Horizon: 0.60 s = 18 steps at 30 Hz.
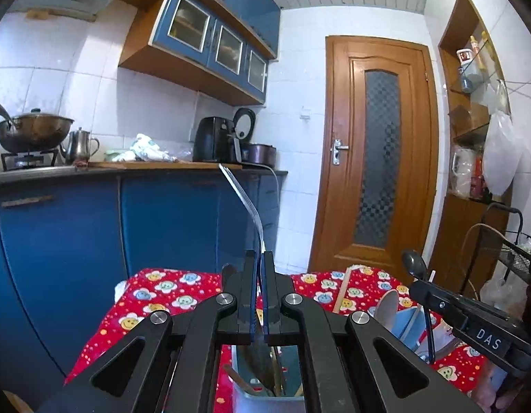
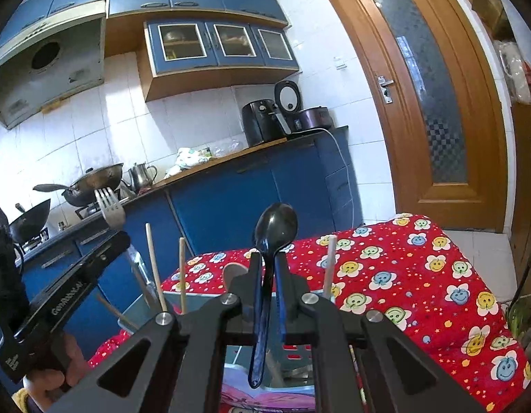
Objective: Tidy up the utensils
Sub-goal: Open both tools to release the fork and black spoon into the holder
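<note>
My left tool is matt black plastic and pinches a shiny metal fork. My right tool grips a glossy black plastic spoon. The desk wears red printed cloth; pale wooden chopsticks look smooth.

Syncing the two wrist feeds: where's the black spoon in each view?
Left wrist view: black spoon at right, bowl up, held in the right gripper that reaches in from the right edge.
Right wrist view: same spoon at centre, upright, clamped between the right gripper's fingers.
Shared landmark: the wooden door, right of centre in both.
</note>
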### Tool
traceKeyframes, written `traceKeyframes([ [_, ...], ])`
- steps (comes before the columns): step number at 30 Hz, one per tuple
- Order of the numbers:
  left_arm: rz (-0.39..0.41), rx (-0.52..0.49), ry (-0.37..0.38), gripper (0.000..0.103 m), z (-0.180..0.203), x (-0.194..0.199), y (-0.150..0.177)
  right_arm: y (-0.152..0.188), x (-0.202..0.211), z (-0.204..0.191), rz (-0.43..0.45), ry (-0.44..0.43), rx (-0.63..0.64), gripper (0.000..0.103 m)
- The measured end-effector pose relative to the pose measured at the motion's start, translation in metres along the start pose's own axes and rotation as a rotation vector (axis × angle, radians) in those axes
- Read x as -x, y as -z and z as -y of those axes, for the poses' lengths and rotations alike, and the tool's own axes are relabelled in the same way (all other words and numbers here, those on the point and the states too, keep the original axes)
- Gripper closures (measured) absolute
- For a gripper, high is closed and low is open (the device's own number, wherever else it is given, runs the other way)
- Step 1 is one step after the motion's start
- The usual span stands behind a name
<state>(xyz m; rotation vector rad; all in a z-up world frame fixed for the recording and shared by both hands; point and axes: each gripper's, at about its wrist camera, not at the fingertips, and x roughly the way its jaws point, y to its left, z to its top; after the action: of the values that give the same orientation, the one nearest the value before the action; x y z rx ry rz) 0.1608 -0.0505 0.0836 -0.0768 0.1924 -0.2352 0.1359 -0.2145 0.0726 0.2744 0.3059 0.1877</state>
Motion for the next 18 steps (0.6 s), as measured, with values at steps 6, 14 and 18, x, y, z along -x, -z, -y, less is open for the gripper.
traceKeyframes([
  [6,-0.041,0.023,0.010,0.091,-0.001,0.000,0.000,0.000,0.002,-0.002,-0.015,0.009,-0.002,0.086],
  [14,-0.025,-0.002,0.026,0.073,0.007,0.017,-0.008,-0.007,0.016,-0.001,0.006,-0.002,-0.018,0.079],
  [18,-0.041,0.003,0.035,0.073,0.009,0.028,-0.011,-0.011,0.028,-0.003,0.017,-0.006,-0.017,0.078],
])
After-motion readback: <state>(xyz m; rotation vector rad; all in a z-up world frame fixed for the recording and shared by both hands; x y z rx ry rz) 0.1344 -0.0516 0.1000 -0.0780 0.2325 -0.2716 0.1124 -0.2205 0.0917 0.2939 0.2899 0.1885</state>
